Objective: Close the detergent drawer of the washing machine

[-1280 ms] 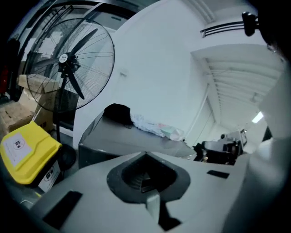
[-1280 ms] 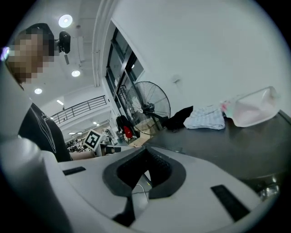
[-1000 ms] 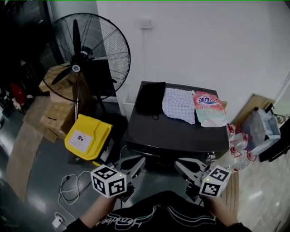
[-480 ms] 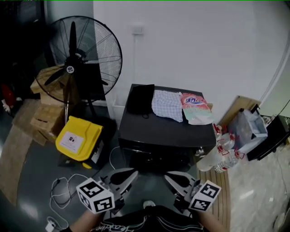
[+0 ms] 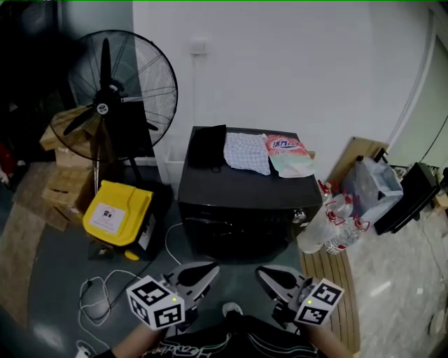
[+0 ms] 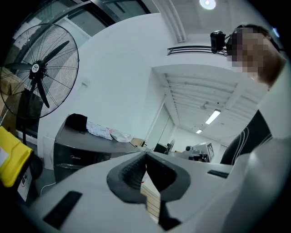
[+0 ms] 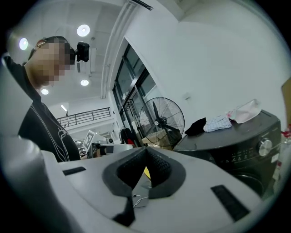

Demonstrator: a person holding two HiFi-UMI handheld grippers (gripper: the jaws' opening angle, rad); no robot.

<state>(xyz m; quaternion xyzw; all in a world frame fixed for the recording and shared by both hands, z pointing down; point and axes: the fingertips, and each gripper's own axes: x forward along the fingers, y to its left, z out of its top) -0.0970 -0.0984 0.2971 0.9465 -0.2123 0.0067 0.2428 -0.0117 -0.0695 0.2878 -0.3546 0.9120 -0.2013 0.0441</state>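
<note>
Washing machine (image 5: 238, 190), cloth (image 5: 246, 152) and detergent pouch (image 5: 288, 154) on top, fan (image 5: 112, 91) beside

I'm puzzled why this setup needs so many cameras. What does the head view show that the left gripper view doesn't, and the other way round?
Only the head view: both tools from above, the left gripper and the right gripper, plus the water bottles beside the machine. Only the left gripper view: its own jaws close up, shut with nothing between them, and the ceiling lights. Both: the washing machine, the clothes and detergent bag on top of it, the fan and the yellow case.
</note>
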